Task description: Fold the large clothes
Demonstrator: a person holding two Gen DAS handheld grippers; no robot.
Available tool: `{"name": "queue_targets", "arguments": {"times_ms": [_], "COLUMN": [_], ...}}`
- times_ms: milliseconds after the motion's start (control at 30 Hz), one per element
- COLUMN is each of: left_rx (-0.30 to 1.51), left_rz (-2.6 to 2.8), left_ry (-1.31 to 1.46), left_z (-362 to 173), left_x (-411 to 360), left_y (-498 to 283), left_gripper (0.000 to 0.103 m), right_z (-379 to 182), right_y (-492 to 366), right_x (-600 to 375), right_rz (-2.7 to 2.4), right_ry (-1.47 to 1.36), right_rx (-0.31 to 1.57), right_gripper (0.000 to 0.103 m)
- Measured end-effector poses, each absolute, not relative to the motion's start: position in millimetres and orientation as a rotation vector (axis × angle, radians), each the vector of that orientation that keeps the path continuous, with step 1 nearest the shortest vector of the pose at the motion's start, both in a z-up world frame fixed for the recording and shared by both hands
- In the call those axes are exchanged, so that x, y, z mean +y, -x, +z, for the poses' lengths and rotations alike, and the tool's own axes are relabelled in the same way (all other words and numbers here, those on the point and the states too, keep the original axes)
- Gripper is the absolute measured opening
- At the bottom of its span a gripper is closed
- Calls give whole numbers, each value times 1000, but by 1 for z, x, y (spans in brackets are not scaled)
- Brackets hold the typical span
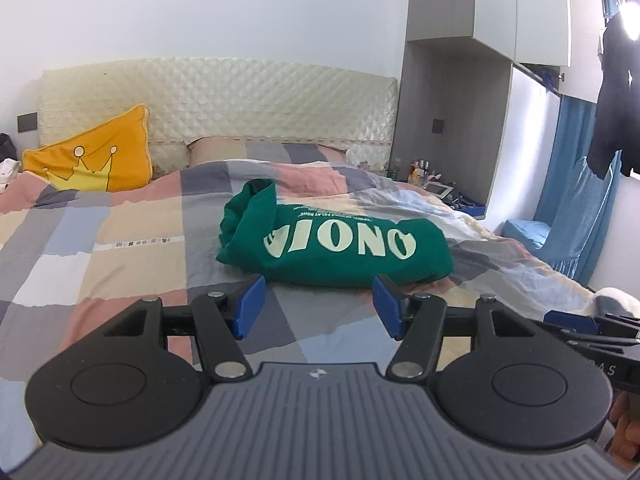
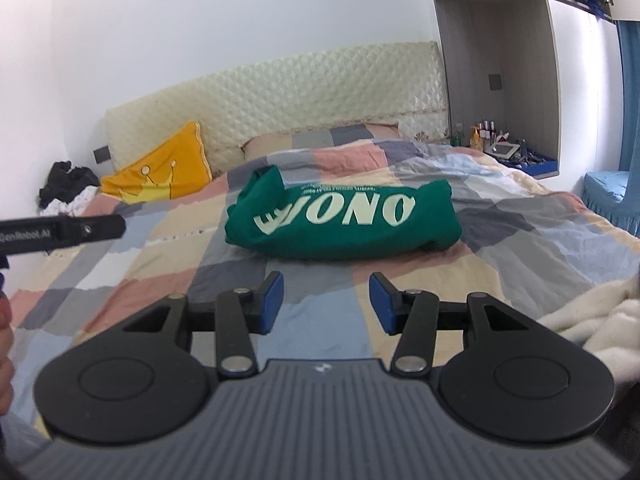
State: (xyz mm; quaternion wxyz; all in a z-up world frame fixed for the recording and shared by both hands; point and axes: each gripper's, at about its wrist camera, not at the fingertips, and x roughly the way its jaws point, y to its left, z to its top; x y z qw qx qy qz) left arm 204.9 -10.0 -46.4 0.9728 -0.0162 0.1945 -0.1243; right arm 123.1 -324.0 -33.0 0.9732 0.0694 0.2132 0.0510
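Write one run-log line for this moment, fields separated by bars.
phase: pre-grasp | left gripper: open, empty | right gripper: open, empty | green shirt: bunched on checked quilt, untouched

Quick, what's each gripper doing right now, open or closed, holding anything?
Left gripper: open, holding nothing, short of the green shirt.
Right gripper: open, holding nothing, also short of the shirt.

Both wrist cameras looked low along the bed (image 1: pixel 120 240) toward the headboard (image 1: pixel 220 96), side by side; each framed the same green garment (image 1: pixel 336 240) nearby.
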Motion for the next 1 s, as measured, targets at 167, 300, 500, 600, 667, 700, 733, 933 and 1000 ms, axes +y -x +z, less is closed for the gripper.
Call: {"name": "queue_targets", "arguments": {"times_ms": [167, 300, 500, 600, 667, 700, 733, 933, 1000], "left_rx": [398, 403, 405, 407, 408, 408, 409, 410, 412], "left_rz": [-231, -237, -240, -242, -242, -240, -239, -231, -230], "left_ry": [26, 9, -6, -10, -12, -14, -14, -17, -14], "left_z": [-57, -64, -68, -69, -70, -71, -70, -72, -73], "left_x": [-7, -10, -15, -17, -17, -18, -18, -16, -16], "left_y": [-204, -203, -204, -204, -204, -203, -203, -206, -205], "left_gripper": [65, 65, 65, 65, 65, 65, 65, 65, 65], "right_z": [-39, -42, -44, -44, -44, -43, -43, -44, -44], "right_y": [-121, -117, -115, -115, -116, -116, -115, -116, -117], "right_x": [-323, -322, -326, -327, -326, -326, -324, -322, -320], "right_rz": [86, 72, 60, 58, 55, 53, 54, 45, 41], "right_ry": [-129, -125, -146, -151, -146, -141, -136, -115, -104], "right_rx": [417, 396, 387, 393, 393, 392, 391, 385, 383], "right_gripper": [51, 51, 51, 51, 51, 51, 51, 51, 51]}}
